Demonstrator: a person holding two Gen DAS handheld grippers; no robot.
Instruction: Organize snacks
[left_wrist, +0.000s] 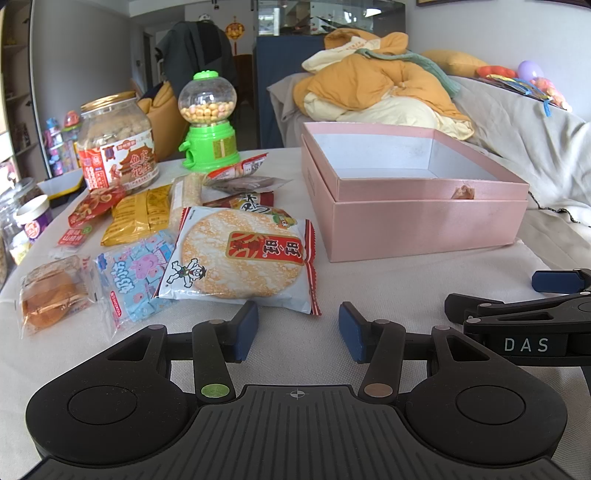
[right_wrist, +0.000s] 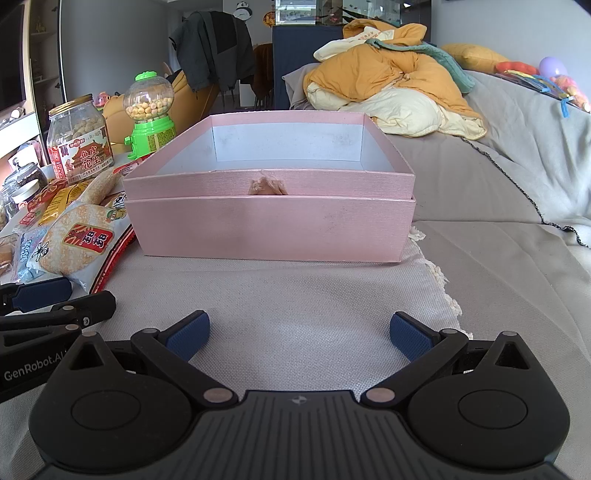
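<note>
home, living rm | sofa (right_wrist: 517, 155) w/ quilt (right_wrist: 391, 81) | coat on chair (right_wrist: 214, 40)

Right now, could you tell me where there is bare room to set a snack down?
Free: inside the pink box, and the cloth between it and the grippers. Crowded: left of the box, packets around the rice cracker bag.

Black left gripper (left_wrist: 298, 330), blue pads (left_wrist: 246, 330), "DAS" marking

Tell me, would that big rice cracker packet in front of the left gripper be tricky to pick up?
Probably light: the rice cracker packet looks puffy and thin. Its glossy film may slip between the pads. The round crackers pictured on it would likely snap under a hard squeeze.
</note>
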